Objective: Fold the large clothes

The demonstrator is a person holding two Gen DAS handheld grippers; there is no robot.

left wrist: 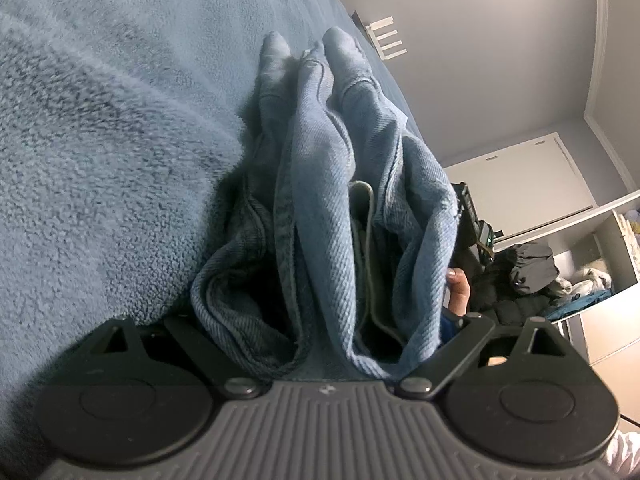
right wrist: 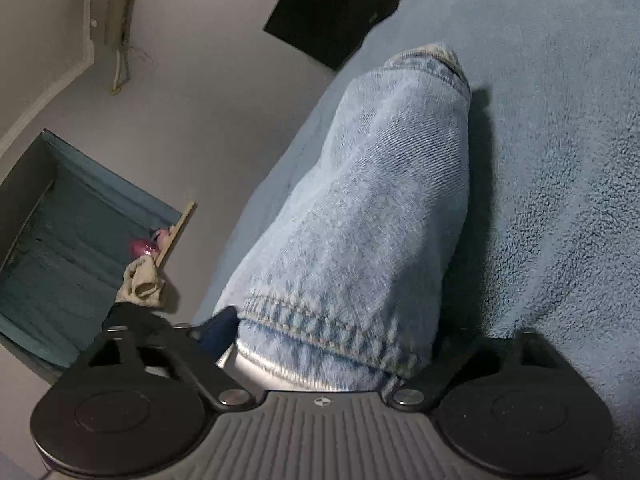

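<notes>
A: Where are the jeans [left wrist: 320, 200] held, and by which gripper?

B: Denim is seen bunched into the mouth of the left gripper [left wrist: 328, 344], several layers gathered in upright folds. The fingertips are buried under cloth, so a grip is judged likely, but whether the jaws are clamped cannot be told. A bare hand [left wrist: 458, 288] is seen just beside the bunch on its right.

A: And the right gripper [right wrist: 320, 364]?

B: A hemmed leg end of the jeans [right wrist: 360, 208] is draped across its mouth, the stitched hem lying crosswise close to the body. The fingertips are hidden there too; its state cannot be told either.

A: Which way does the cloth run?

B: In both views the long axis is directed straight ahead, away from each gripper, with the far end resting on the blanket [left wrist: 100, 140]. In the right view the leg runs along the blanket's [right wrist: 560, 160] edge, the floor [right wrist: 180, 100] being to its left.

A: What is the coming move turned on, then?

B: It is judged that the denim must be carried along that forward axis and laid onto the blanket. Neither gripper is nearer; both are already at the cloth.
</notes>
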